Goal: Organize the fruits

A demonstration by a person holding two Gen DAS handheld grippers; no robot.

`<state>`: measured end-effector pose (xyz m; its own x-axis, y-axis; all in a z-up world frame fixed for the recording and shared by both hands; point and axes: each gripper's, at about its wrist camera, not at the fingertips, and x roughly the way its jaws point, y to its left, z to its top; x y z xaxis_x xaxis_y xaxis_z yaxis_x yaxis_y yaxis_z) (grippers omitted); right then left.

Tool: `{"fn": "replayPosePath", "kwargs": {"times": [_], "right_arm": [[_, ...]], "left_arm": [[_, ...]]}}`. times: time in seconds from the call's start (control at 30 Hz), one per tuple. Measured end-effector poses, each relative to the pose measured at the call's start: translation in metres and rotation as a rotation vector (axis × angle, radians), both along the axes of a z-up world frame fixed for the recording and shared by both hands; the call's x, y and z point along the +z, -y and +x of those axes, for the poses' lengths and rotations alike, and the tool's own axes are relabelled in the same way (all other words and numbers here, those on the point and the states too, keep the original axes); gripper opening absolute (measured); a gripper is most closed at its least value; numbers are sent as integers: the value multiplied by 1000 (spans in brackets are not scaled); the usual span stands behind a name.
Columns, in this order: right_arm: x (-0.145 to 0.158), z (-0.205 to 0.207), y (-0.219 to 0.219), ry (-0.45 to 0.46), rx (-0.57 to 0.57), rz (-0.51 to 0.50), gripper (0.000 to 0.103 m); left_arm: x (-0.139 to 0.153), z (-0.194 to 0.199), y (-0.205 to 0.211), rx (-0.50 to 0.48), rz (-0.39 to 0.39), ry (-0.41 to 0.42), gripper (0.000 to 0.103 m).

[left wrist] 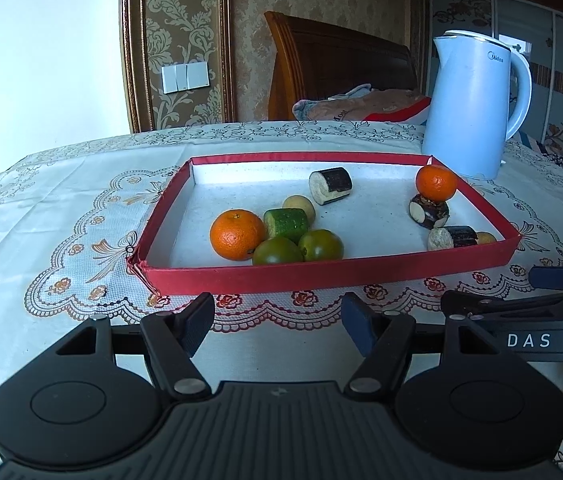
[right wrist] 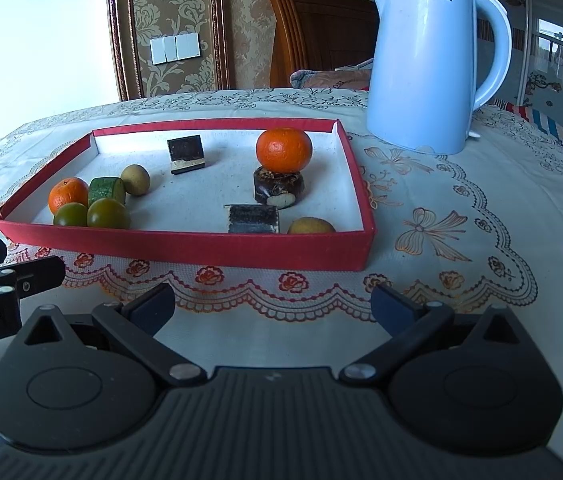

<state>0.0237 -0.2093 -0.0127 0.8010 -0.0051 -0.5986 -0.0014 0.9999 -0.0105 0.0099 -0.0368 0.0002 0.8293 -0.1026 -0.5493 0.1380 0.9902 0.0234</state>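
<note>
From my remote station I found both tongs held over the near edge of the table [left wrist: 61,208], short of the red tray [left wrist: 321,276]. The left tongs [left wrist: 277,322] stood open with nothing between the pads. The right tongs [right wrist: 273,306] likewise stood open and empty.

The fruit lay inside the tray, which sat with its long axis running left to right. At its near left was a cluster: an orange [left wrist: 237,234], a green cucumber piece [left wrist: 285,223] lying on its side with its cut end facing left and near, two green round fruits [left wrist: 277,251] [left wrist: 320,245], and a pale round fruit [left wrist: 299,207] behind them. Toward the far middle lay a dark stub [left wrist: 331,185] on its side, axis running left to right, pale cut end facing left. At the right, a second orange [left wrist: 436,183] rested on top of a dark piece [left wrist: 428,211]. Near the right corner lay another dark stub [left wrist: 452,237], axis left to right, with a yellow fruit [left wrist: 485,237] just beside it.

A pale blue kettle [left wrist: 477,104] stood beyond the tray's far right corner, marked "Midea". The neighbouring tong body read "DAS" in the left view; the right view showed a partial "oot.AI".
</note>
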Motion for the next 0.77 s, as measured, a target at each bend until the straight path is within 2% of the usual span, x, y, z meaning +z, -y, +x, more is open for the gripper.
{"fn": "replayPosePath", "kwargs": {"times": [0.37, 0.67, 0.77], "right_arm": [[0, 0, 0, -2, 1, -1, 103], [0, 0, -1, 0, 1, -1, 103], [-1, 1, -4, -19, 7, -22, 103]], "left_arm": [[2, -4, 1, -13, 11, 23, 70], [3, -9, -4, 14, 17, 57, 70], [-1, -6, -7, 14, 12, 4, 70]]}}
